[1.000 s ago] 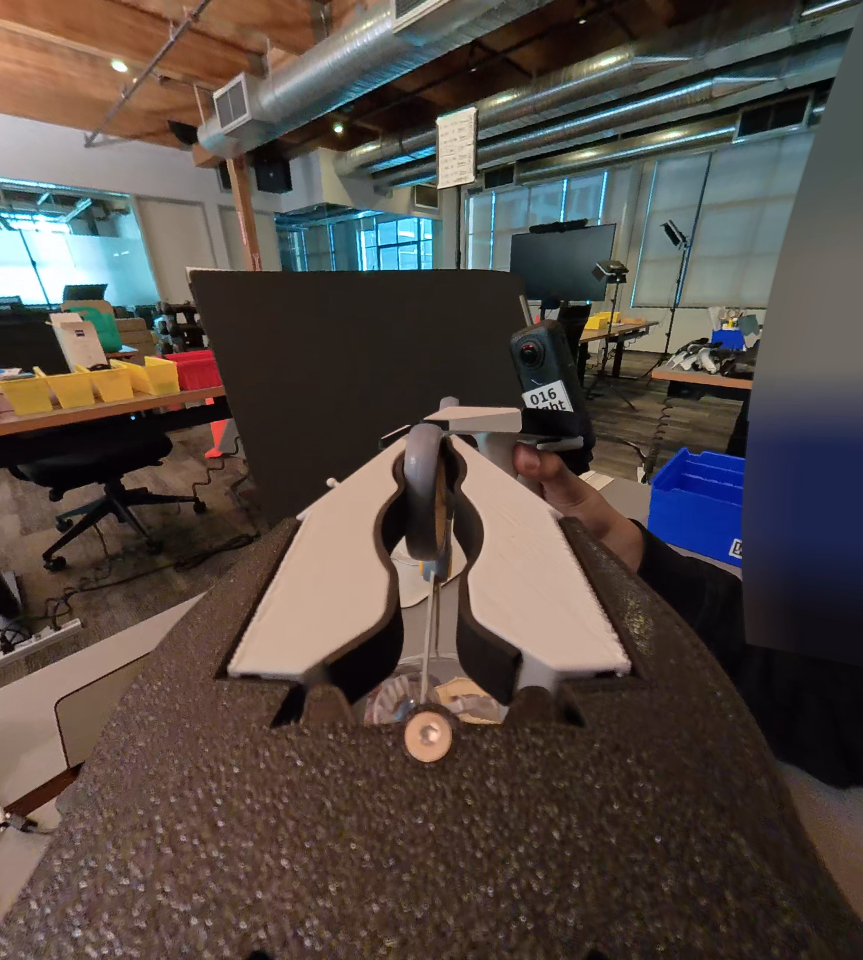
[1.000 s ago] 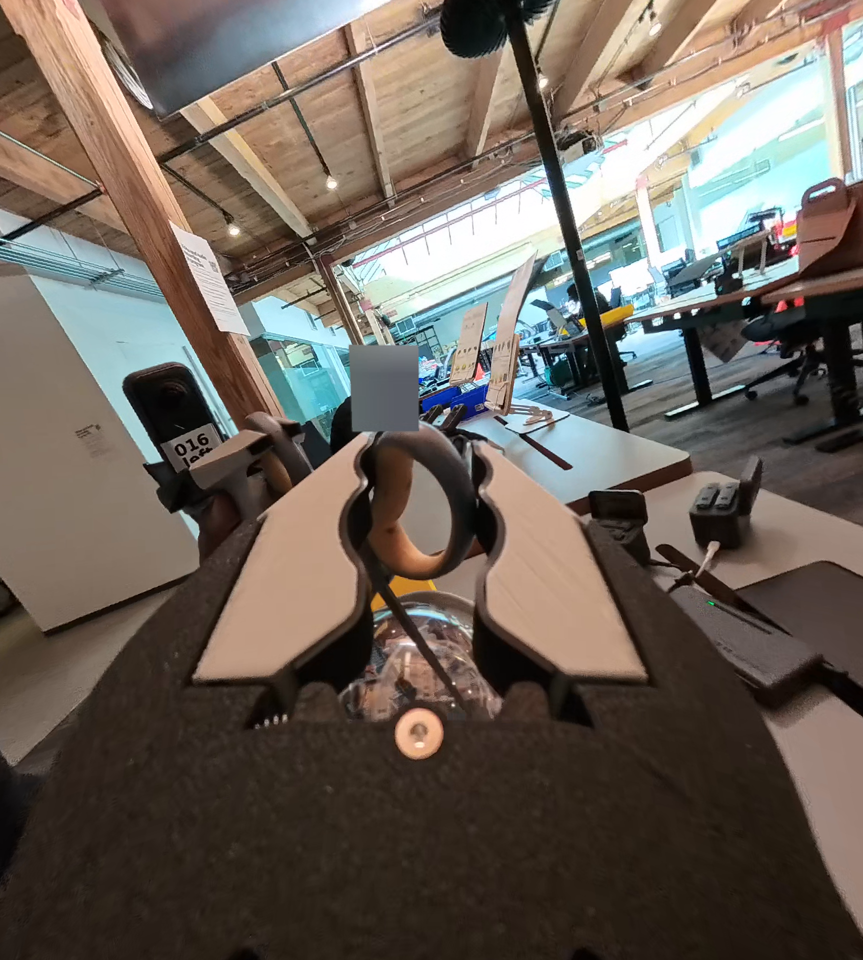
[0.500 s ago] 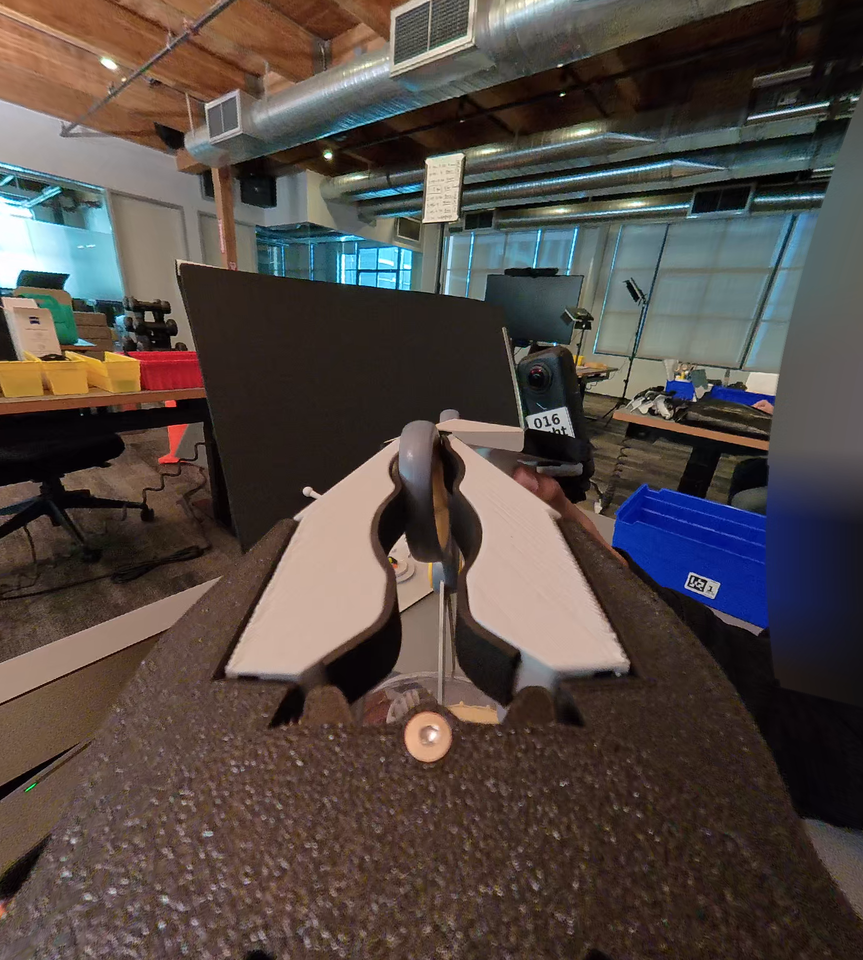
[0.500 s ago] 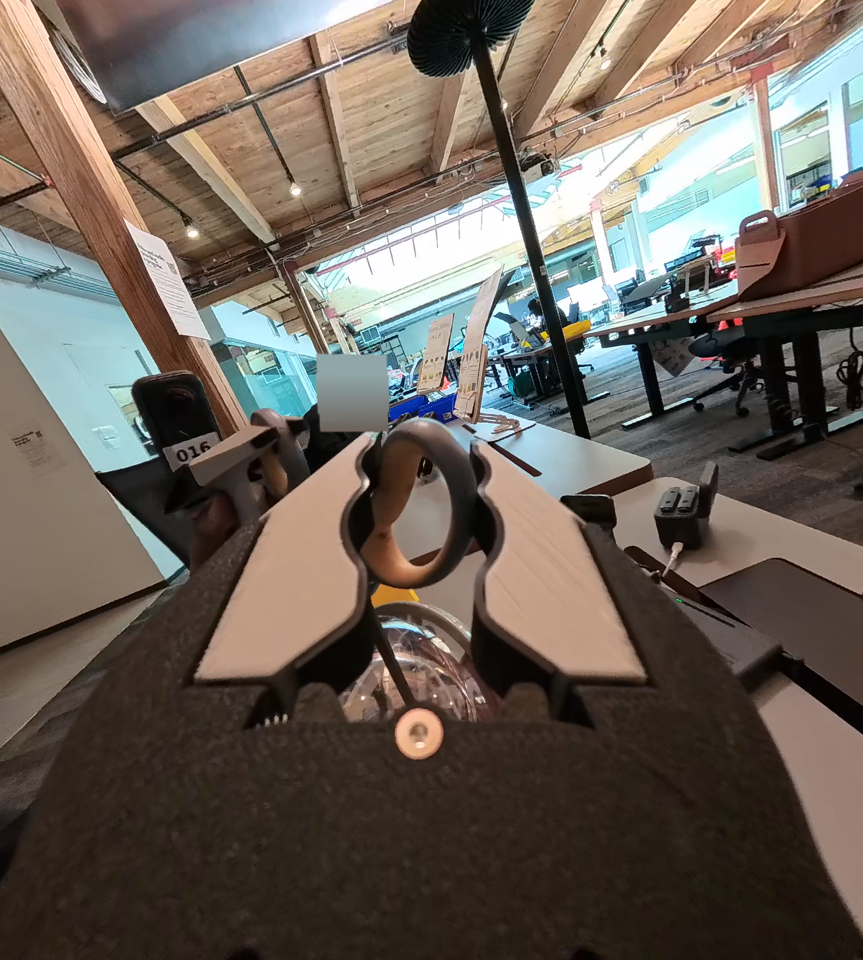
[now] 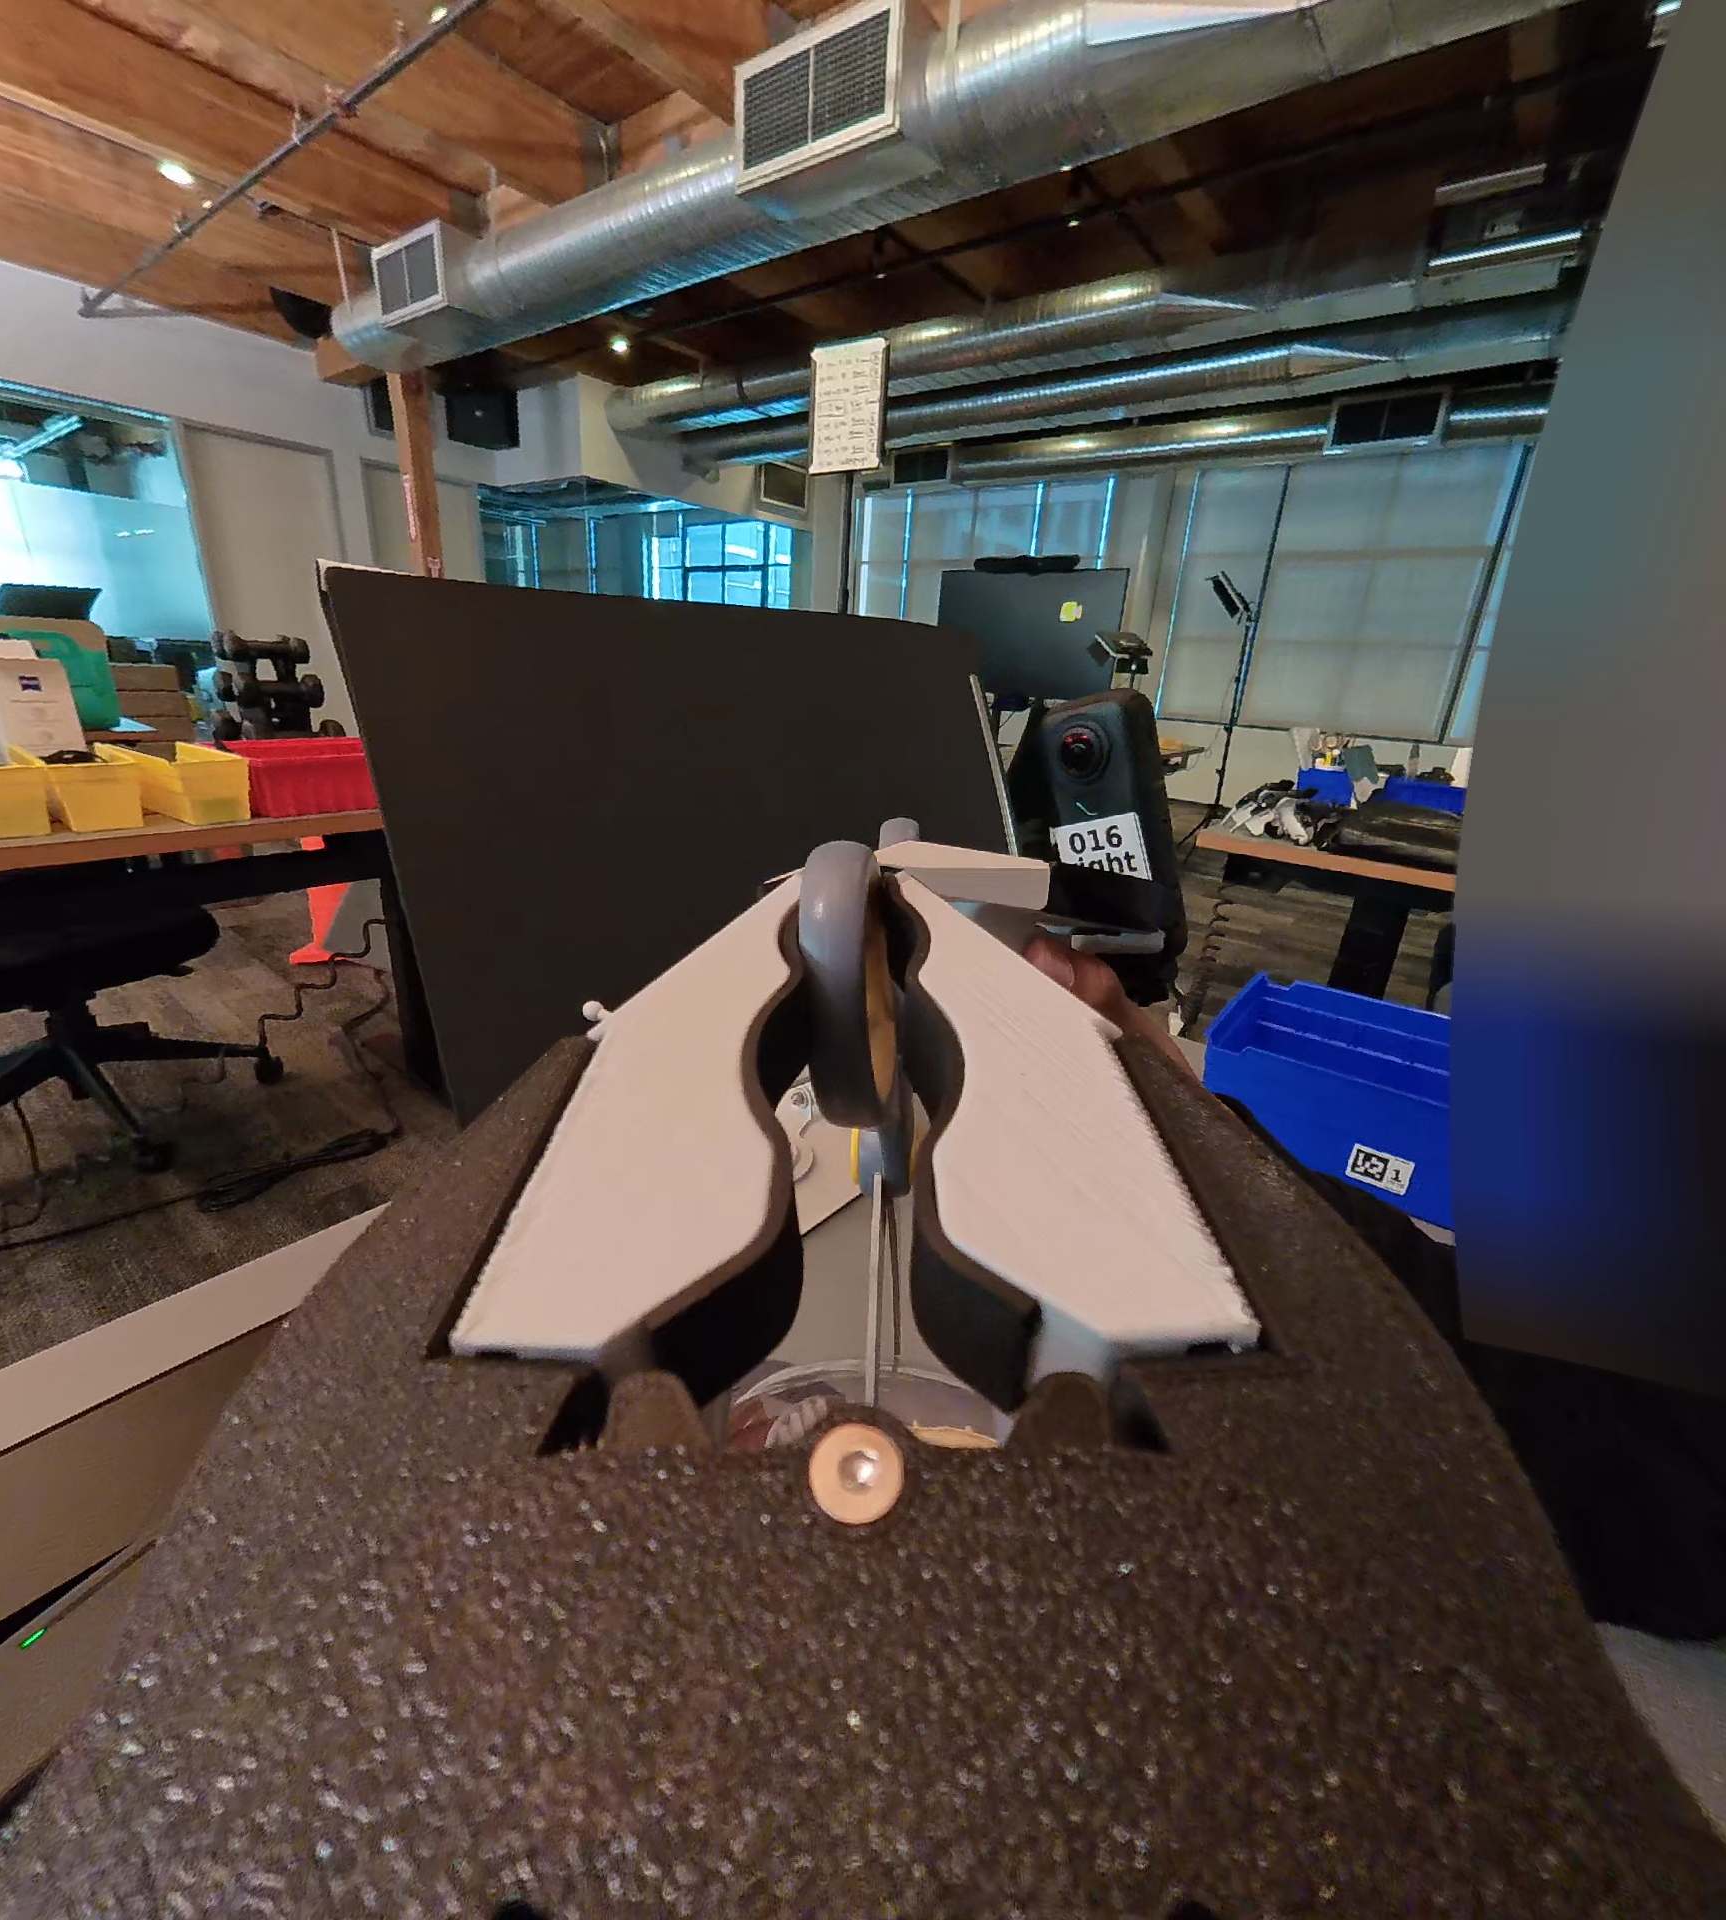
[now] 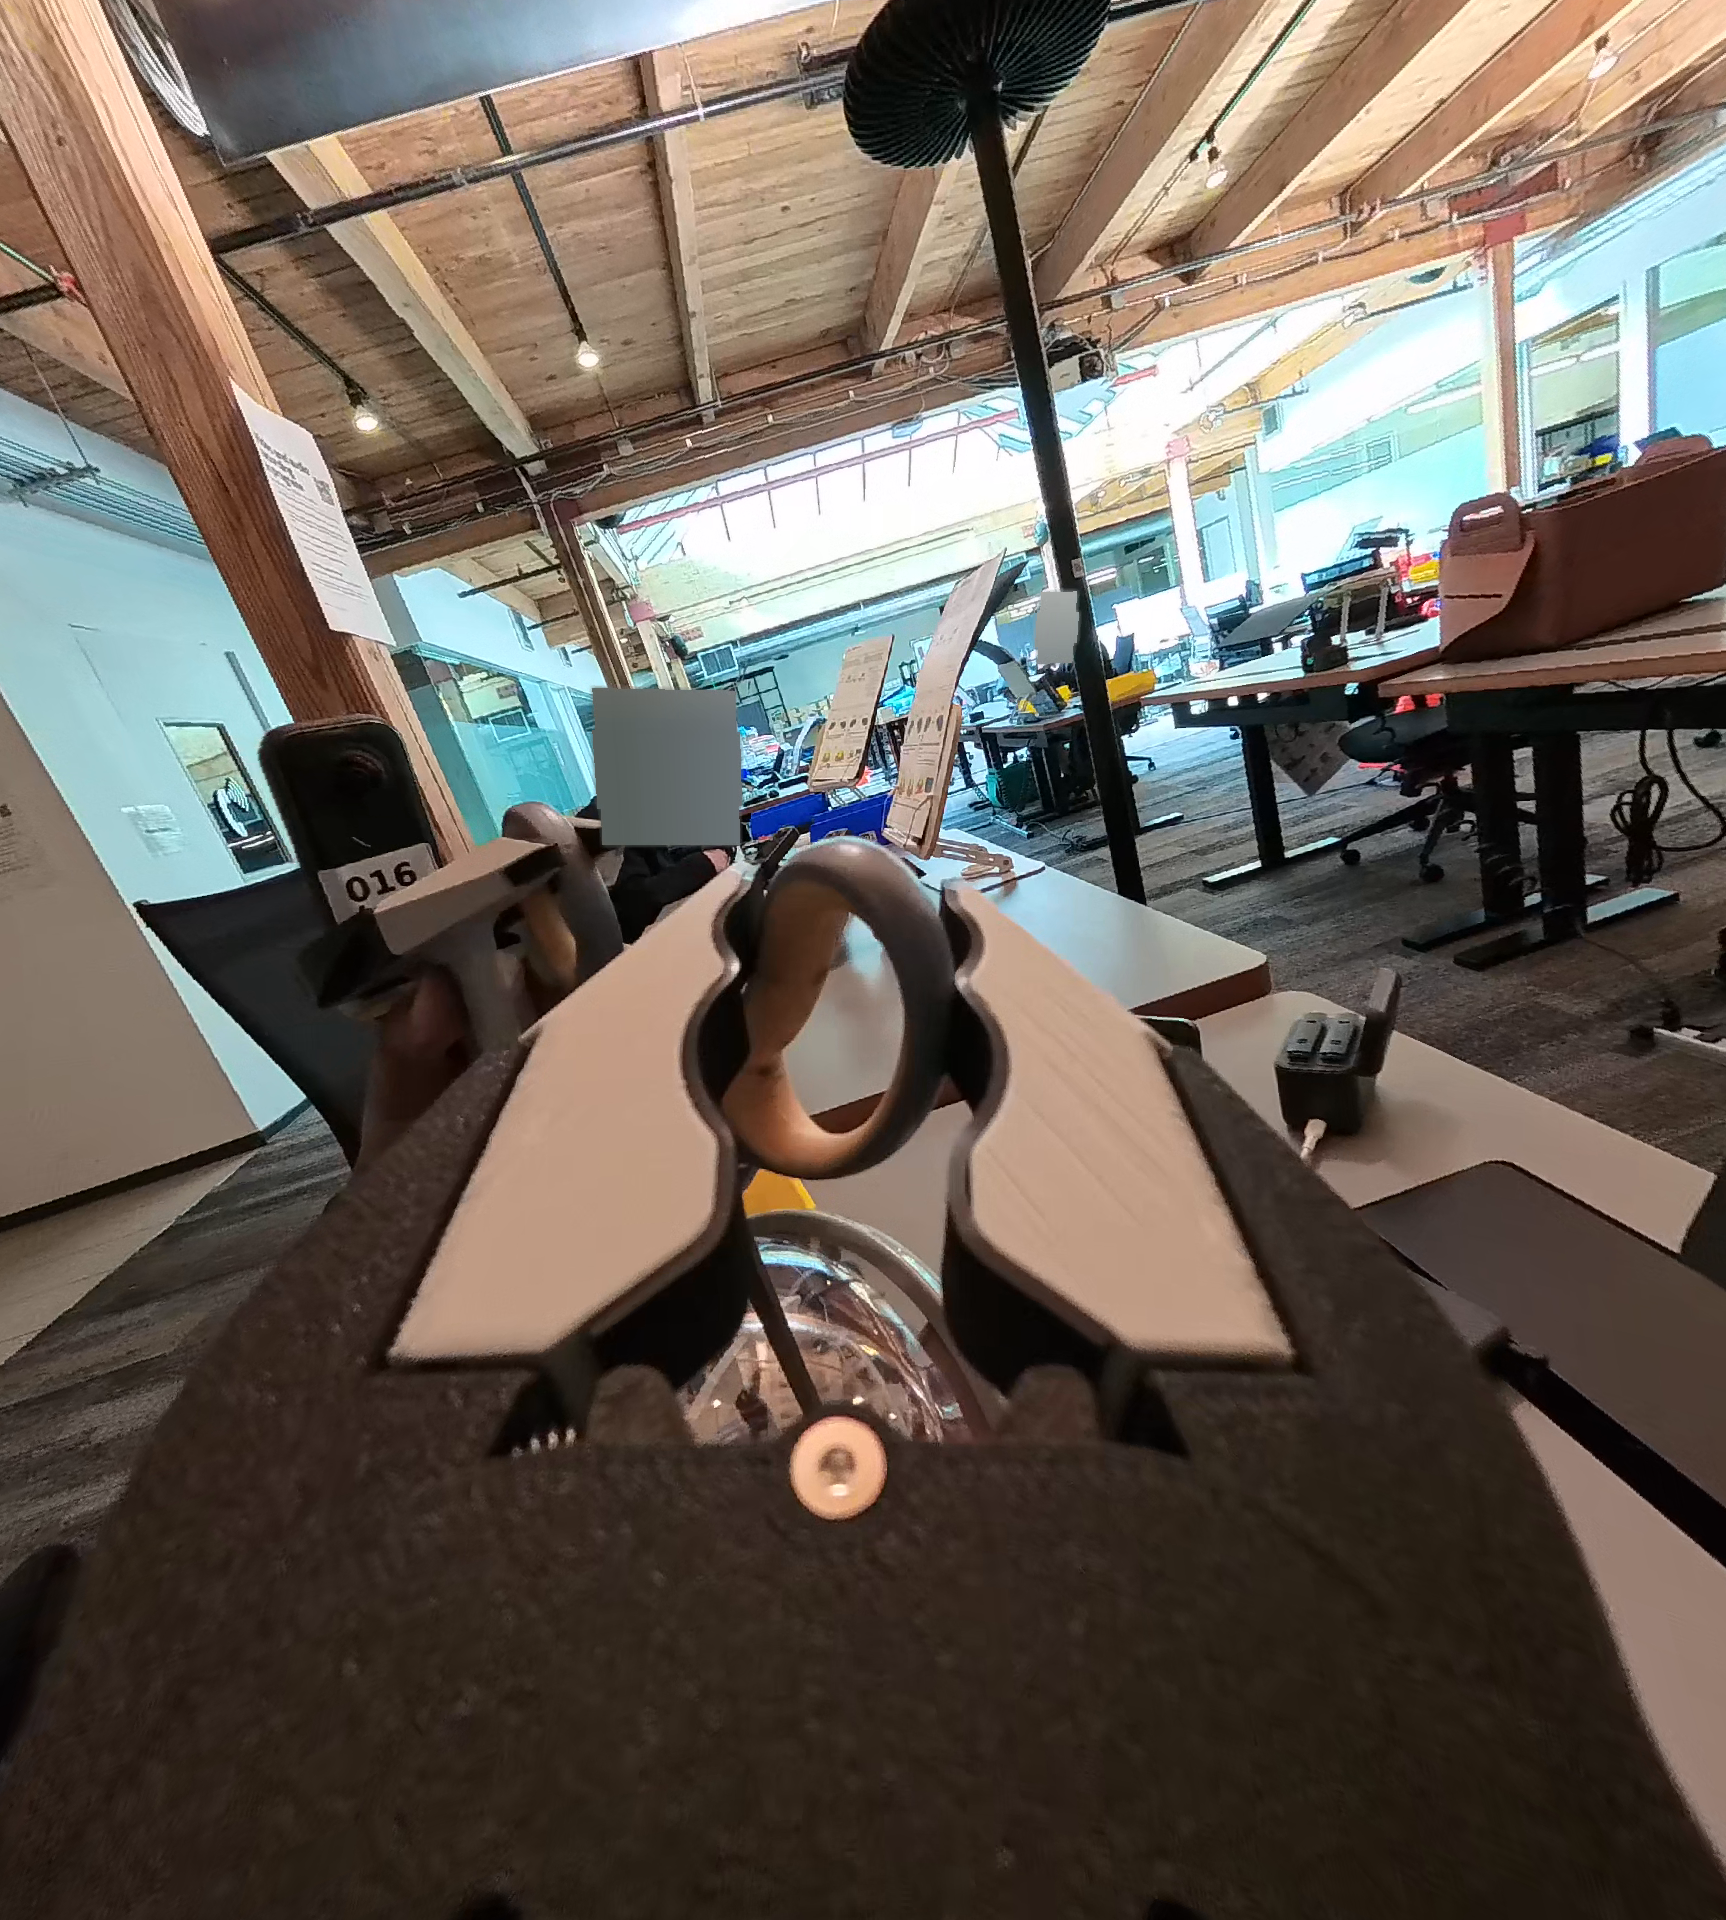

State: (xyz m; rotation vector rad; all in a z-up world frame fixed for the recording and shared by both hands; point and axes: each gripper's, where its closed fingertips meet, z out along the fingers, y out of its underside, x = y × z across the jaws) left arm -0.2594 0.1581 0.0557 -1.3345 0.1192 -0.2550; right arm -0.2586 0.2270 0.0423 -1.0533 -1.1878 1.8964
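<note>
Left wrist view: your left tongs [image 5: 854, 940] pinch a grey scissor loop [image 5: 843, 997], seen edge-on, blades running down toward the camera. Just behind the loop stands a black board [image 5: 651, 810]. Your right tongs [image 5: 952, 868] sit just right of the loop, also on the scissors, a hand [image 5: 1087, 971] under them. A blue bin [image 5: 1326, 1081] lies right of the loop; yellow bins [image 5: 80, 790] far left.

Right wrist view: your right tongs [image 6: 838, 904] clamp the other loop [image 6: 838, 1003], seen face-on, held above the surface [image 6: 1461, 1132]. Left tongs [image 6: 526, 862] just left of this loop. A black charger case [image 6: 1332, 1065] sits right of it, a black pole [image 6: 1056, 499] behind.
</note>
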